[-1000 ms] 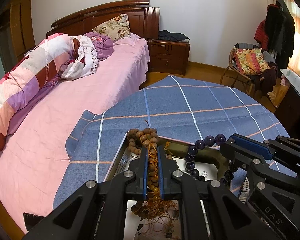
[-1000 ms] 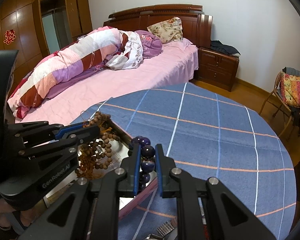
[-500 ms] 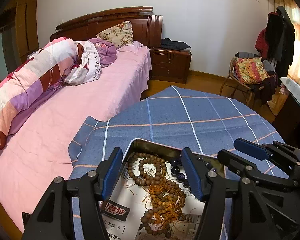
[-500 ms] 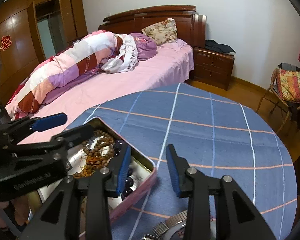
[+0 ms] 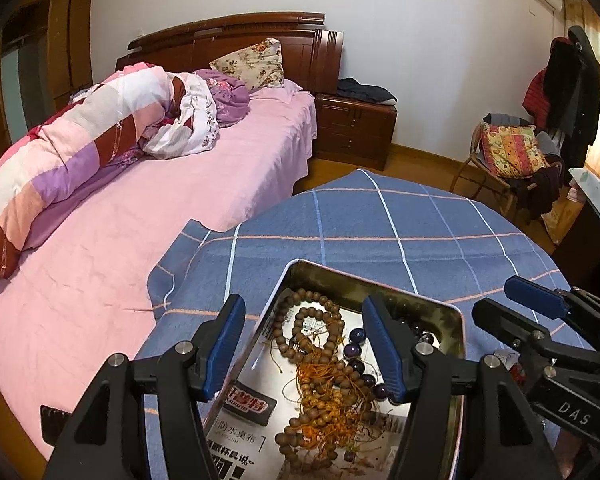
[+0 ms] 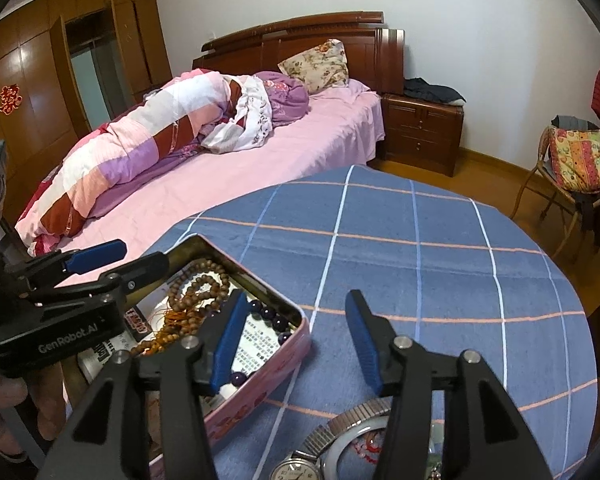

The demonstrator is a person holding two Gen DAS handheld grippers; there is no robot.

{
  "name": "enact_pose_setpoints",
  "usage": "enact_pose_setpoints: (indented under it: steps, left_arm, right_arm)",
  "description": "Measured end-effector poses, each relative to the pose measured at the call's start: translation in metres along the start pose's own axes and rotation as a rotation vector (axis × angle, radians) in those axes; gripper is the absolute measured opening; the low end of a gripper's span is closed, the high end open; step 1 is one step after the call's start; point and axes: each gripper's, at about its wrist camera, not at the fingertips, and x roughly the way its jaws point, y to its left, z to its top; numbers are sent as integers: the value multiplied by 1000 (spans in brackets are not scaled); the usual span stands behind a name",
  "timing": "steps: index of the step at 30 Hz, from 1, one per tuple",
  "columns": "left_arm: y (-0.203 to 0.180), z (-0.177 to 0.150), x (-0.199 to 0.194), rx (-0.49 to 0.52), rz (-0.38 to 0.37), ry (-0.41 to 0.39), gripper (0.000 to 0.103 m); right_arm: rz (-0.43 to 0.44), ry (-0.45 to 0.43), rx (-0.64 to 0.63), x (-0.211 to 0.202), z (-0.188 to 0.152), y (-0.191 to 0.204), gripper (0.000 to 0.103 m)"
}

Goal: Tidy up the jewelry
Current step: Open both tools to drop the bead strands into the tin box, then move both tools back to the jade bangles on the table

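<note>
Now the left gripper (image 5: 304, 344) hangs with jaws spread wide and empty above the open rectangular metal tin (image 5: 458, 320) on the blue checked worktop (image 6: 420, 248). The right gripper (image 6: 296, 338), jaws just opening and also empty, hovers over the tin's edge. A second ago each clenched a strand; both the brown wooden bead string (image 5: 320, 364) and the dark purple bead bracelet (image 5: 358, 346) lie in the tin.

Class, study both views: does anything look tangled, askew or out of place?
Yes. In the tin, the wooden bead strand lies heaped, snarled with orange cord. The wristwatch lies outside on the tablecloth.
</note>
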Motion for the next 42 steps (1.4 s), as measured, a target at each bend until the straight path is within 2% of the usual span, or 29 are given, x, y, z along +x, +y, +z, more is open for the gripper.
enact_pose_setpoints:
  steps: [11, 22, 26, 34, 42]
  left_arm:
    - [-17, -23, -32, 18, -28, -21, 62]
    - [-70, -54, -63, 115, -91, -43, 62]
    - [-90, -64, -65, 154, -108, -38, 62]
    - [-122, -83, -53, 209, -129, 6, 62]
    - [-134, -85, -34, 221, -109, 30, 61]
  right_arm:
    - [16, -23, 17, -44, -18, -14, 66]
    - [8, -58, 62, -94, -48, -40, 75]
    - [-25, -66, 91, -104, -65, -54, 79]
    - [-91, -22, 145, -92, -100, -83, 79]
    - [-108, -9, 160, -74, -107, -93, 79]
